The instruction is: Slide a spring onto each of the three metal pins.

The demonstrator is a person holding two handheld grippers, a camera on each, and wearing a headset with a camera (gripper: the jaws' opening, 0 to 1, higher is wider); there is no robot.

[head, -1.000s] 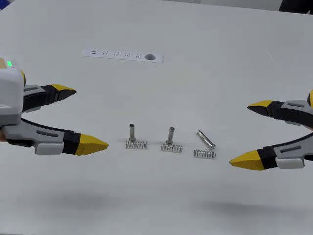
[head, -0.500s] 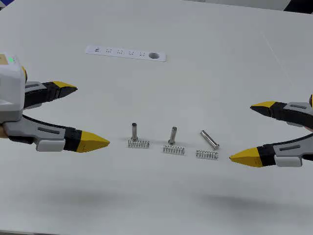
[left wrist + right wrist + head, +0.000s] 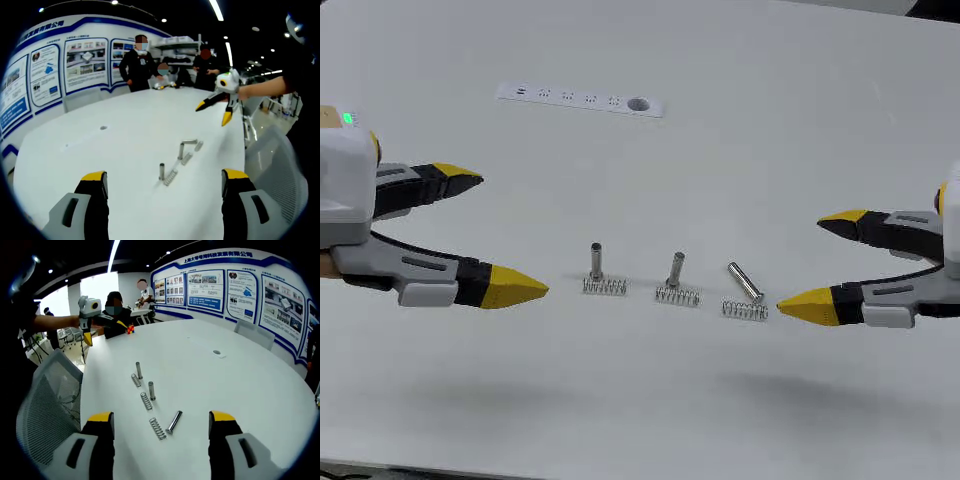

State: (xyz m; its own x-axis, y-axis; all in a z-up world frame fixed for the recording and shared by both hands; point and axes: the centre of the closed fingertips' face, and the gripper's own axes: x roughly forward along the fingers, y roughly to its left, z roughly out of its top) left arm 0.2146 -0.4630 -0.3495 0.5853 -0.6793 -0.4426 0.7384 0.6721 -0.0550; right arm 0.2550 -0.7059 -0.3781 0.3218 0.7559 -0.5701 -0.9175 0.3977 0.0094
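1. The left pin [image 3: 596, 258] and the middle pin [image 3: 675, 268] stood upright on the desk [image 3: 740, 150], with their long axes vertical.
2. The right pin [image 3: 744, 282] lay flat. In the head view its long axis ran diagonally, from far-left to near-right.
3. A spring lay on its side just on your side of each pin: the left spring [image 3: 604, 287], the middle spring [image 3: 678, 296] and the right spring [image 3: 744, 310]. Their long axes all ran left to right across the desk, in one line.
4. None of the springs was on a pin. The left and middle springs lay right at the feet of their pins. The lying pin's near end came just beside the right spring, but I could not tell whether they touched.
5. Your left claw [image 3: 512, 234] was spread wide and held nothing. Its yellow tips pointed right toward the row, and it was well apart from the left pin and left spring.
6. Your right claw [image 3: 800, 263] was also wide open and empty, with its tips pointing left. Its nearer tip was just beside the outer end of the right spring. In the right gripper view, the lying pin and its spring sat ahead, between the two jaws.
7. A white power strip [image 3: 582, 99] lay farther back on the desk, well away from the pins.
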